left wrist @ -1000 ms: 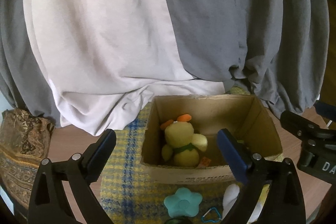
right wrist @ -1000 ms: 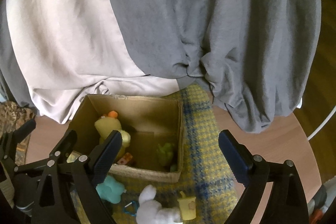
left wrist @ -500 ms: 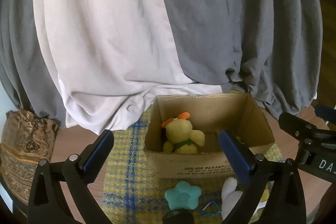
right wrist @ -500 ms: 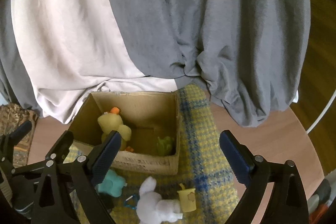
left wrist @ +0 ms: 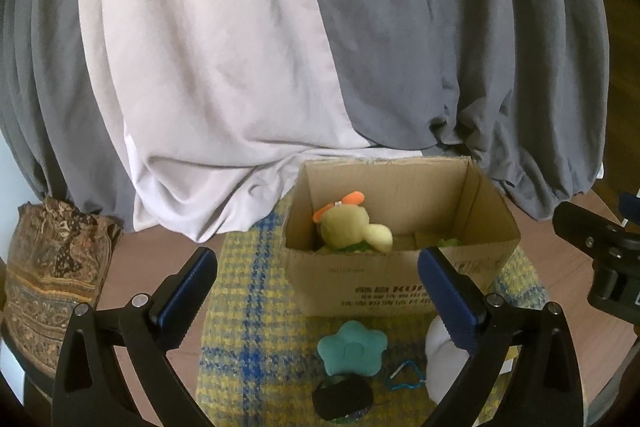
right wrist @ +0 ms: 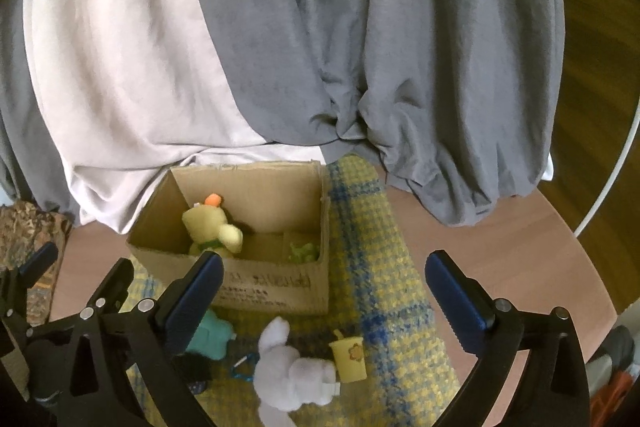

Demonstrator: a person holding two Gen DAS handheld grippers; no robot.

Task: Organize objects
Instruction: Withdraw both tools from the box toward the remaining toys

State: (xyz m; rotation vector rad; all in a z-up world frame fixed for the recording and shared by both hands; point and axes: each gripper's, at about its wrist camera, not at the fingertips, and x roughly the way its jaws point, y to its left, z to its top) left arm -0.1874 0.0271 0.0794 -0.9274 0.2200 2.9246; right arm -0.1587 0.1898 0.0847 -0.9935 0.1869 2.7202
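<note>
I hold both grippers, left [left wrist: 316, 291] and right [right wrist: 320, 291], wide open and empty before the box [right wrist: 280, 287], ready for the white plush [right wrist: 292, 375].

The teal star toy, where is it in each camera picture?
Left wrist view: the teal star toy lies bottom centre on the plaid mat, just in front of the cardboard box.
Right wrist view: the star sits lower left, partly hidden behind a finger of the right hand-held gripper.
Shared landmark: the box holding the yellow plush.
</note>
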